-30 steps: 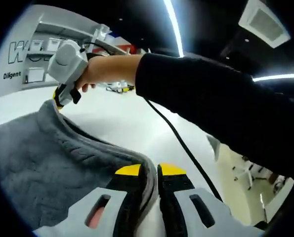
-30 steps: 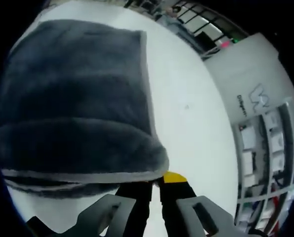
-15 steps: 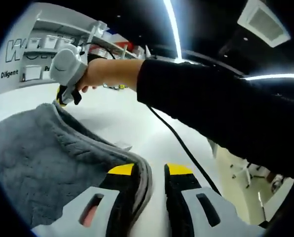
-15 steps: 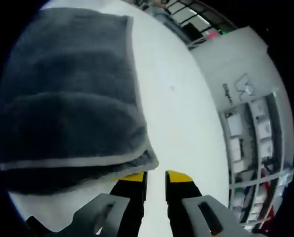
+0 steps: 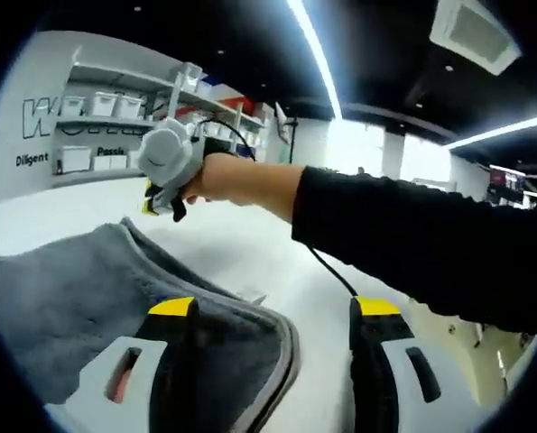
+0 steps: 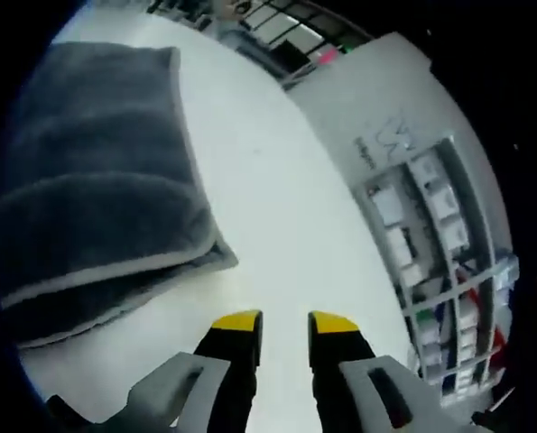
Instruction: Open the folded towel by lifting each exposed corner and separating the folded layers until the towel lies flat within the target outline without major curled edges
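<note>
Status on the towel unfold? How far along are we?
Done: both jaws stand open, nothing gripped; the grey terry towel lies on the white table. In hand: left gripper straddles a towel edge, right gripper sits over bare table. Left: an upper layer overhangs the one beneath, so flattening remains; no outline visible.

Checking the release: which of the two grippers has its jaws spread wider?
The left gripper: its yellow-tipped jaws stand far apart, with the grey towel edge between them. The right gripper shows only a narrow gap.

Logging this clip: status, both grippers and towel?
Left gripper open, right gripper open, both empty. Grey towel released on white table, edge humped. Nothing obstructing.
</note>
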Available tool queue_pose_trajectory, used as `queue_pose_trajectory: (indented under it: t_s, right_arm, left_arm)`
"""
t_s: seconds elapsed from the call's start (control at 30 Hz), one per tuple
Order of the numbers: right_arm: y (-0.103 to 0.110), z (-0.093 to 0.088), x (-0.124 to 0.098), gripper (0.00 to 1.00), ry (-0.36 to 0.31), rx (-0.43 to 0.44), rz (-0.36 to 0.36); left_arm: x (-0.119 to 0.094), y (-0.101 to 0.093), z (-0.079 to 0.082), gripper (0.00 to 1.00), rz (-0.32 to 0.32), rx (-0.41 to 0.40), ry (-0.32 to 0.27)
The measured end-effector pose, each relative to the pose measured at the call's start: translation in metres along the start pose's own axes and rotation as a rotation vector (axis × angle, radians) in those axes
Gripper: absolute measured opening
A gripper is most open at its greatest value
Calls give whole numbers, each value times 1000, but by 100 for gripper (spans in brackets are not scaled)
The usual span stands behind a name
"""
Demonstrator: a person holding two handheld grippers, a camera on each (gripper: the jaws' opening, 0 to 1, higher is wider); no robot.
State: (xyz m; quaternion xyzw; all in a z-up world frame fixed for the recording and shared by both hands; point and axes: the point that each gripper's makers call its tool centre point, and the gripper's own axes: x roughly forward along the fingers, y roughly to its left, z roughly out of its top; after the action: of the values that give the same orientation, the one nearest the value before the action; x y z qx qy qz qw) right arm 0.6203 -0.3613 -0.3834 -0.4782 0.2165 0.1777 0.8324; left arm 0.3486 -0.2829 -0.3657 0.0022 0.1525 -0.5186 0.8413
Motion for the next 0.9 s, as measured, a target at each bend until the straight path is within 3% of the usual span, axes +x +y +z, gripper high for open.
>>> queue_pose_trajectory:
  t_s: [0.13,0.2,0.3,0.33,0.47,0.57,0.67,0.77,0.9]
  right_arm:
    - [4,2,-8,57,-28,158,18]
    - [5,3,-15,70,-33,210,27]
    - [0,3,-28,91,-43,190,-7]
    - [-7,3,-34,100,-56,216,-54]
    - [-12,-6,-58,100,-100,401,-77]
    - [-18,-25,-76,100,-78,483,-148]
    - [-13,-31,-96,100,-127,572,-159]
    - [-11,-44,-116,100,-101,603,-225]
    - [-4,-38,-149,100,-178,644,-271]
  left_arm:
    - [-12,21,12,85,66,16,-17]
    - [-20,32,19,92,90,7,-35]
    - [-30,42,28,99,115,26,-61]
    - [-37,48,33,100,131,39,-77]
    - [-59,63,46,100,169,64,-110]
    - [-76,71,53,100,182,66,-130]
    - [-94,82,62,100,201,55,-155]
    - [-105,90,68,100,221,73,-168]
    - [-115,96,73,100,245,98,-180]
